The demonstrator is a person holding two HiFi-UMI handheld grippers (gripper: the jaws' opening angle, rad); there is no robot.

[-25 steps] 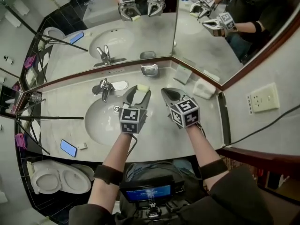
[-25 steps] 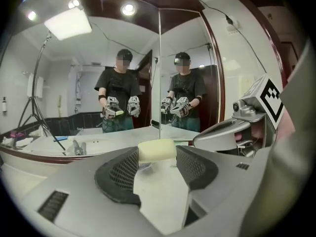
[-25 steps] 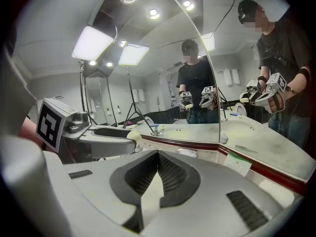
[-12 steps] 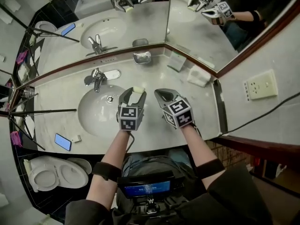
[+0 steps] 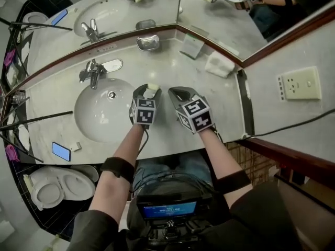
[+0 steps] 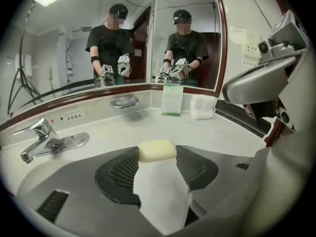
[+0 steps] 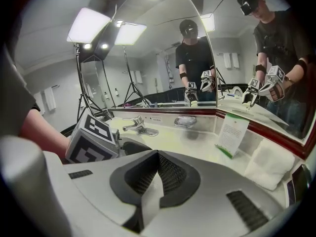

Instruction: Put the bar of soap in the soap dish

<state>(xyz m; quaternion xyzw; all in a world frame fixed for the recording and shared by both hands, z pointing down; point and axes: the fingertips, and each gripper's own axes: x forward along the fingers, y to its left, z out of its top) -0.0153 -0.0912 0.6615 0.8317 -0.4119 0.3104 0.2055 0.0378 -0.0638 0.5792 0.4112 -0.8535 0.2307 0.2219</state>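
A pale yellow bar of soap (image 5: 152,87) sits between the fingertips of my left gripper (image 5: 148,91), which is shut on it above the counter, right of the basin. In the left gripper view the soap (image 6: 157,150) spans the gap between both pads of the left gripper (image 6: 157,155). The metal soap dish (image 5: 148,42) stands at the back of the counter against the mirror, well beyond the soap, and shows as the soap dish (image 6: 123,101) and the soap dish (image 7: 186,121) in the gripper views. My right gripper (image 5: 174,92) hovers beside the left, shut and empty, as the right gripper (image 7: 157,153) shows.
The sink basin (image 5: 102,114) and faucet (image 5: 93,72) lie to the left. A green-edged card (image 5: 192,46) and a folded white towel (image 5: 220,64) stand by the mirror corner at right. A phone (image 5: 61,151) lies at the counter's front left. Tripod legs (image 5: 36,120) cross the left side.
Both grippers have sunk toward the counter, the left one more, with the soap still in its jaws. The head view has shifted, so the dish sits higher in the picture.
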